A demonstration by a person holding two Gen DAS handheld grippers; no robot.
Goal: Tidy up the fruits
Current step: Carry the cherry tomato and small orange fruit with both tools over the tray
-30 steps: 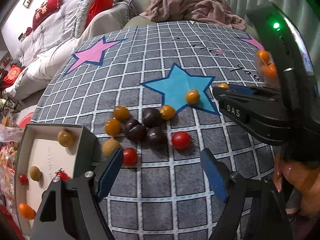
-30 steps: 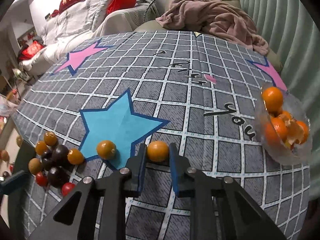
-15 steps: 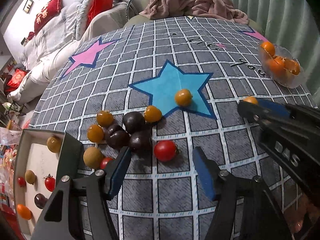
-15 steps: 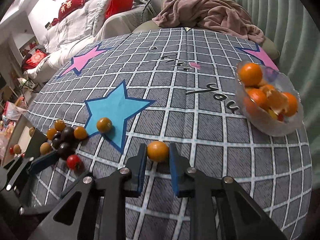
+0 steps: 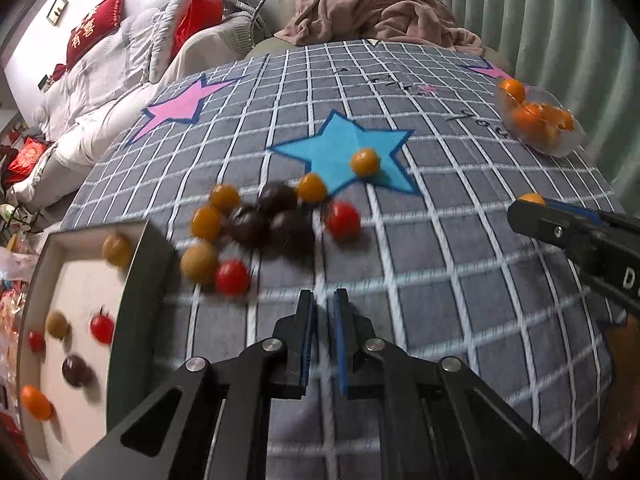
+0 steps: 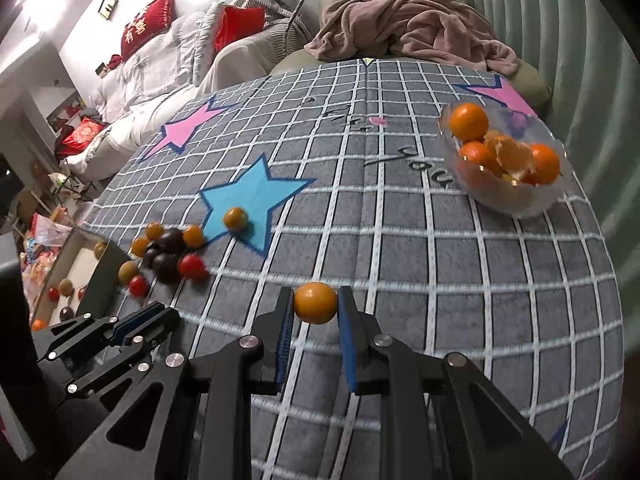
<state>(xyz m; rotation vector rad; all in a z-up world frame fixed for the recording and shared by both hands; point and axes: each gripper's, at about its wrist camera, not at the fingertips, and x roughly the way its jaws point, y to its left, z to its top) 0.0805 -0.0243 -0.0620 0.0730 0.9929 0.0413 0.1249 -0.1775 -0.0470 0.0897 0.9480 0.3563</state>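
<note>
- Right tongs (image 6: pixel 316 309): clamped on a small orange fruit (image 6: pixel 315 303), pads pressing both sides, fruit clear of the cloth. Same fruit shows at the right edge of the left wrist view, peeking over the tong tip.
- Left tongs (image 5: pixel 323 300): jaws have just been closing and now stand narrow, a thin slit, nothing between them. They hang over bare cloth, below the fruit cluster in frame centre-left.
- Glass bowl (image 6: pixel 506 204) of oranges sits upper right of the right wrist view, well apart from the held fruit.
- Tray (image 5: pixel 150 264) at lower left of the left wrist view, hard against the bench edge. Holds a mix: red, tan, dark and orange pieces.
- Loose pile just right of the tray: dark round fruits (image 5: pixel 276 220), small orange ones, two red tomatoes (image 5: pixel 342 220), one tan fruit (image 5: pixel 199 262). One orange fruit sits alone on the blue star (image 5: pixel 344 148).
- Bench (image 5: pixel 460 280) is covered in grey grid cloth; surface looks soft, so round fruit may roll.
- Step in hand, my read: right side is mid-carry with an orange fruit, most likely bound for the glass bowl. Left side empty, between picks.
- Next for right: bring the fruit over the bowl rim, then open. Release low to avoid bounce off the oranges.
- Next for left: reopen wide, line up on one fruit at the pile edge (near red tomato (image 5: pixel 232 278) looks easiest), close without shoving neighbours.
- Left view is motion-blurred; exact contacts in the pile can't be told.
</note>
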